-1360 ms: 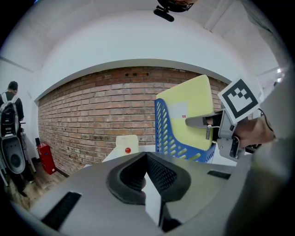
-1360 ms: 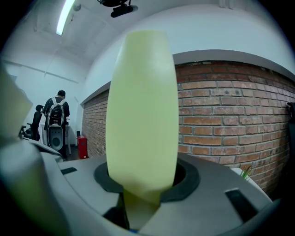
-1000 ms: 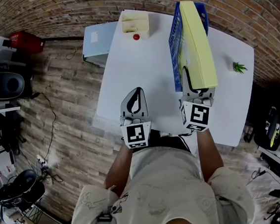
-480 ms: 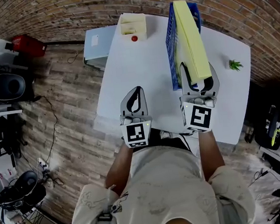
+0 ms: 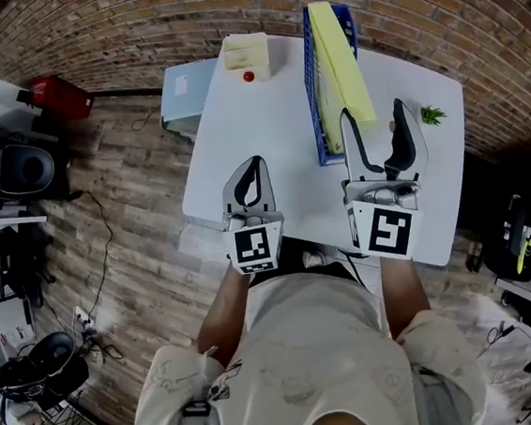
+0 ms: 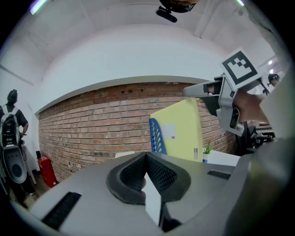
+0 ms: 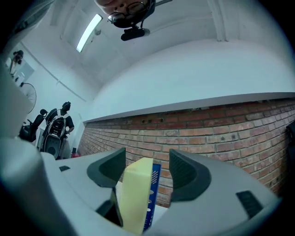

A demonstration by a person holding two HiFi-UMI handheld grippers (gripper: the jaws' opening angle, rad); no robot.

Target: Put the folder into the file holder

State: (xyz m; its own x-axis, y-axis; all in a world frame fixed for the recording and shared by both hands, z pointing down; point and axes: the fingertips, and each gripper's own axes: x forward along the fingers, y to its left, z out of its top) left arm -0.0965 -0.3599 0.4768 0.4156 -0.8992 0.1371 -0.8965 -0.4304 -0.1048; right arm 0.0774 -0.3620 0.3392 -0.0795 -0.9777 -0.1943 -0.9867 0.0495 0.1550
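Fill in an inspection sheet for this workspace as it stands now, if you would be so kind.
Surface: white table, mostly bare.
Job's things: yellow folder stands on edge in the blue file holder on the table's far side.
Clutter: cream box with a small red thing beside it, far left corner; small green plant at the right edge.
Grippers: left gripper shut, empty; right gripper open, its jaws have just been opening, pads clear of the folder seen beyond them.
Cables: one cable lies on the wooden floor, left.
Surroundings: brick wall; pale box beside the table; red object on the floor.
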